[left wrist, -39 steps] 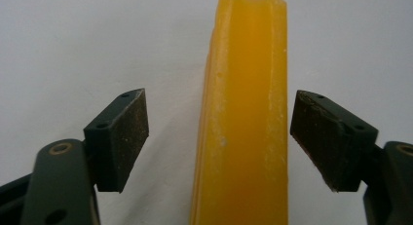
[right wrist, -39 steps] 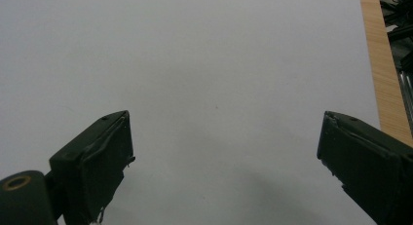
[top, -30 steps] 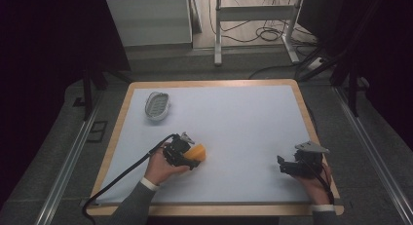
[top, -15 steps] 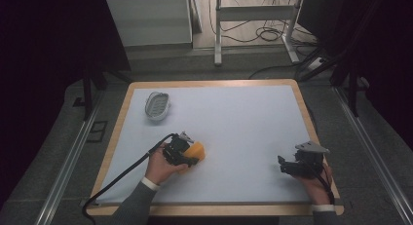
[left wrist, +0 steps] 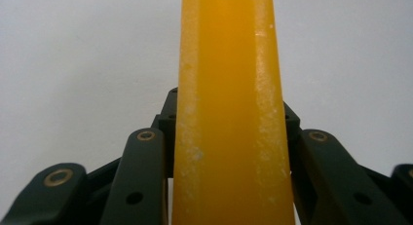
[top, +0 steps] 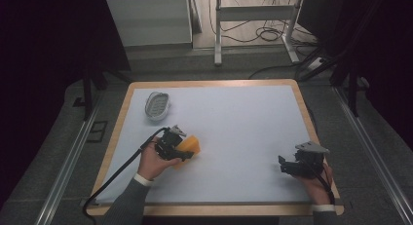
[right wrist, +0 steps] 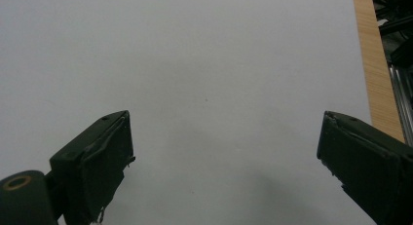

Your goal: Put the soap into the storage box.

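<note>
My left gripper [top: 186,150] is shut on an orange block [top: 193,145] at the front left of the white table top [top: 243,122]. In the left gripper view the orange block [left wrist: 226,176] stands upright between the two black jaws of the left gripper [left wrist: 229,108], which press on both its sides, and it hides the gap between them. At the front right my right gripper [top: 284,165] rests low over the table. Its jaws stand wide apart in the right gripper view, so the right gripper [right wrist: 224,137] is open with bare white surface between them.
A grey oval ribbed dish [top: 157,105] lies at the back left of the table. A wooden rim [top: 209,83] frames the white surface. Metal rails run along both sides, and a stand and cables sit on the floor beyond the far edge.
My left hand has lifted a little and shifted slightly away, with the orange block between the jaws. The right hand has kept still.
</note>
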Action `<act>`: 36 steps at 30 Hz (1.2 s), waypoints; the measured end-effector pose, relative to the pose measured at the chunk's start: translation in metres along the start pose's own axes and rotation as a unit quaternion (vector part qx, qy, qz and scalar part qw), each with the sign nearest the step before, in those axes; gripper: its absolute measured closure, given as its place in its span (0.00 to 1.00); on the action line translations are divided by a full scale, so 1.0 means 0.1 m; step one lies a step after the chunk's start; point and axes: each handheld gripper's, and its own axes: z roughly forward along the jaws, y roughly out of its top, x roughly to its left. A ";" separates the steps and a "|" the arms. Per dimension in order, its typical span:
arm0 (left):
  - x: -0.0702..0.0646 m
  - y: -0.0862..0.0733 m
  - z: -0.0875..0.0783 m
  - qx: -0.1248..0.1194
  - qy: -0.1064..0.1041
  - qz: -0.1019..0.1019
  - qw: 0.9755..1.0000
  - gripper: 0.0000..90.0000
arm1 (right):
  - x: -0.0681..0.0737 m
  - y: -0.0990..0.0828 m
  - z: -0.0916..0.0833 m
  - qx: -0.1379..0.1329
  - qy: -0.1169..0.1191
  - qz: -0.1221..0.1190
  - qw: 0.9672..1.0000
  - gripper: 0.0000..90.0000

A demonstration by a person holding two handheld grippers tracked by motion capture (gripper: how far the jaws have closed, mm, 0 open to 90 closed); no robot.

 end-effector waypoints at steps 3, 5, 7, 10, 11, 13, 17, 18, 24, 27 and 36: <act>0.02 0.00 -0.03 -0.002 0.003 0.000 1.000 0.68 | -0.01 0.00 0.00 0.001 0.000 0.000 1.000 0.07; 0.03 0.00 -0.04 -0.008 0.007 -0.001 1.000 0.68 | 0.00 0.00 -0.01 0.000 0.000 0.001 1.000 0.07; 0.04 0.00 -0.05 -0.010 0.006 -0.002 1.000 0.68 | 0.00 0.00 -0.01 0.000 0.000 0.000 1.000 0.07; 0.03 0.00 -0.08 -0.014 0.014 0.005 1.000 0.68 | -0.01 0.00 -0.01 0.001 0.001 0.000 1.000 0.07; 0.02 0.00 -0.10 -0.017 0.014 0.005 1.000 0.68 | -0.01 0.00 -0.01 0.000 0.002 0.001 1.000 0.07; 0.02 0.00 -0.12 -0.019 0.008 0.005 1.000 0.68 | -0.01 0.00 -0.01 0.000 0.001 0.002 1.000 0.07; 0.03 0.01 -0.13 -0.016 0.009 0.006 1.000 0.68 | -0.01 0.00 -0.01 0.001 0.001 0.002 1.000 0.07; 0.04 0.01 -0.13 -0.015 0.009 0.006 1.000 0.68 | -0.01 0.00 -0.01 0.000 0.001 0.002 1.000 0.07; 0.02 0.01 -0.17 -0.024 0.010 0.012 1.000 0.68 | -0.01 0.00 -0.01 0.001 0.000 0.002 1.000 0.07; 0.02 0.02 -0.20 -0.027 0.000 0.010 1.000 0.68 | -0.02 -0.01 0.00 0.002 0.000 0.002 1.000 0.07; 0.07 0.03 -0.26 -0.033 0.019 0.010 0.999 0.68 | -0.02 -0.01 0.00 0.001 -0.001 0.002 1.000 0.07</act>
